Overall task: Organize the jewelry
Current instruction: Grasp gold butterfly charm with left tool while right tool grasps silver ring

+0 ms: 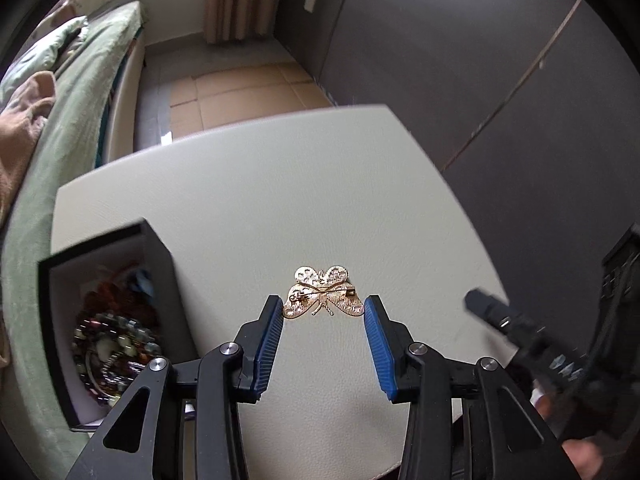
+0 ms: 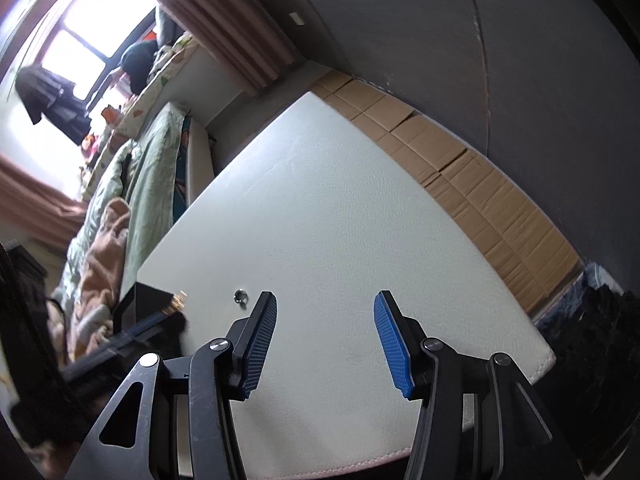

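Pinched by its wingtips between the ribbed blue pads of the left gripper (image 1: pixel 324 307), a gold butterfly brooch (image 1: pixel 322 292) shows its back, with pierced, finely grooved metal wings and a thin pin bar across them. Left of that gripper an open black box (image 1: pixel 160 256) with a pale lining holds a heap of glossy beaded bracelets (image 1: pixel 116 344). Over the pebbled white tabletop (image 2: pixel 340 200), the right gripper (image 2: pixel 326 306) hangs with its pads apart around nothing, a small silvery ring (image 2: pixel 240 296) just left of its left fingertip.

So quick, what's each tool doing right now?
Left tool: shut on the gold butterfly brooch, gripped by its wing edges.
Right tool: open, nothing between its pads.
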### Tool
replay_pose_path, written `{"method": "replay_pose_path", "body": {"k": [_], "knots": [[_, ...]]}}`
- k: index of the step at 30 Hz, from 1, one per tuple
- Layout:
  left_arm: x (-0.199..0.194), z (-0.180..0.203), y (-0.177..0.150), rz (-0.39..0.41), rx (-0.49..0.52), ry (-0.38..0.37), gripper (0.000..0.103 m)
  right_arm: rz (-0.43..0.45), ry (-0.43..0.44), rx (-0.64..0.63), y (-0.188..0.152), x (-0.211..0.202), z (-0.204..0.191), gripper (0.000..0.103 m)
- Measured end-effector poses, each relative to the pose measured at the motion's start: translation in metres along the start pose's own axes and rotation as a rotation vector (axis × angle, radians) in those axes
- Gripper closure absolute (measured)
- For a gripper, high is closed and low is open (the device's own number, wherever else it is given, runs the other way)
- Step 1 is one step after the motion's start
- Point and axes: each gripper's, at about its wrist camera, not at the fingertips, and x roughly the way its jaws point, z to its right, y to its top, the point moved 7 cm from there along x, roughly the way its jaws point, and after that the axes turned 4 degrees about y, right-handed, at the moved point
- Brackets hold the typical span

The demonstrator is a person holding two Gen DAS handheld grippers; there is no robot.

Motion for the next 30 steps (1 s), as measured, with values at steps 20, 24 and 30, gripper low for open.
{"method": "replay_pose_path", "body": {"k": [20, 24, 30], "knots": [[-0.049, -0.062, 0.029, 0.119, -0.199, -0.073, 0.06, -0.123, -0.066, -0.575, -0.007, 0.054, -0.083, 0.053], [-0.057, -0.074, 0.033, 0.14, -0.233, -0.074, 0.06, -0.128, -0.104, -0.712, -0.012, 0.061, -0.089, 0.054], [-0.061, -0.089, 0.034, 0.151, -0.271, -0.073, 0.06, -0.165, -0.126, -0.826, -0.018, 0.077, -0.092, 0.067]]}}
